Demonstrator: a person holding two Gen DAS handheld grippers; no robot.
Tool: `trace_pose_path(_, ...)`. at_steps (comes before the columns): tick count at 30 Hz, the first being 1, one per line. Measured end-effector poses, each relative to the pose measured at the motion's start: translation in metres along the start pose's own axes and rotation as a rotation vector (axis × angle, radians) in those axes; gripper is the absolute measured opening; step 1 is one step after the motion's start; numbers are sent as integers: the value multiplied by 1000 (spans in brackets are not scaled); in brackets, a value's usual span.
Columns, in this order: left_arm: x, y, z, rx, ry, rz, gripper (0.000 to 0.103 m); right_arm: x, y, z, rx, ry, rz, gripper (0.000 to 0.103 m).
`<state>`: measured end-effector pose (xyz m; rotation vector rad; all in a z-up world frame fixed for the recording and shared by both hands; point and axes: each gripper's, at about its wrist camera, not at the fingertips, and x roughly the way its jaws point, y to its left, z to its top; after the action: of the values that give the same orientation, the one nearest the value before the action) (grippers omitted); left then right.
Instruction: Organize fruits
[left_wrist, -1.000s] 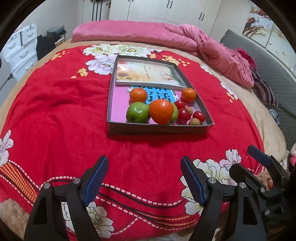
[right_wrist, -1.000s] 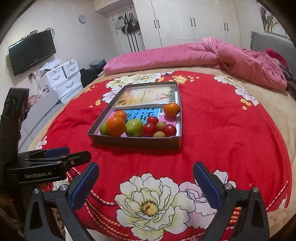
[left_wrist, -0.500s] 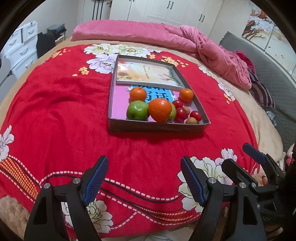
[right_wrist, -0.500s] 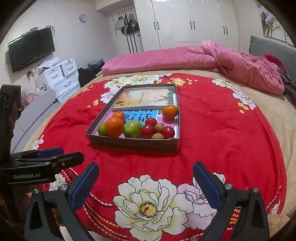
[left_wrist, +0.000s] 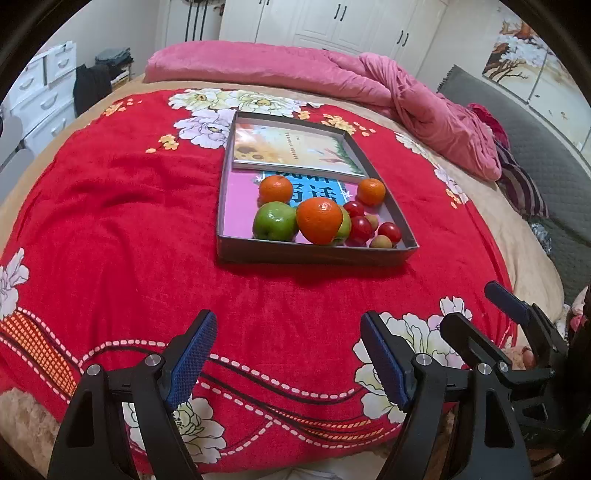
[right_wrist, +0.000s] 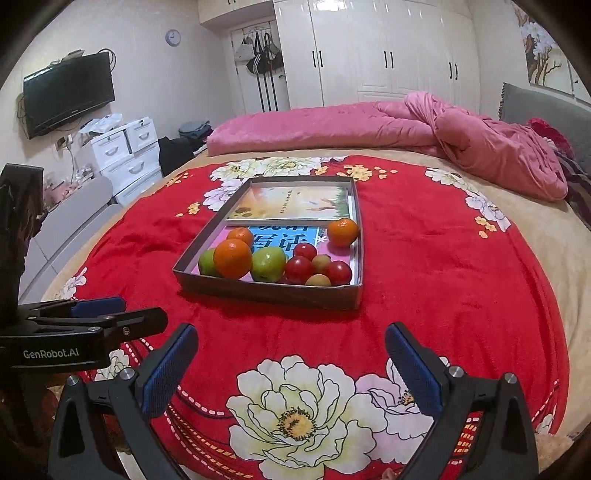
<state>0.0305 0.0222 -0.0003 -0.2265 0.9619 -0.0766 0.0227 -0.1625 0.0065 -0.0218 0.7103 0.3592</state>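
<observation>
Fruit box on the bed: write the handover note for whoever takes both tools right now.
Left tool: open, empty, hanging over the red blanket short of the box.
Right tool: open, empty, also short of the box.
Box: holds three oranges, two green apples, several small red fruits and two small pale ones, bunched at the near end; one orange sits apart by the right wall. A book fills the far end.
Done: no sorting visible.
Left: group the fruits by kind.
</observation>
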Motion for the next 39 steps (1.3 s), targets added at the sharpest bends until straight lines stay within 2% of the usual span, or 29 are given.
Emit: trace_pose_path(39,1,-5,-1,0,12,-14,81,-1,-11,0,8,-7,-24,102)
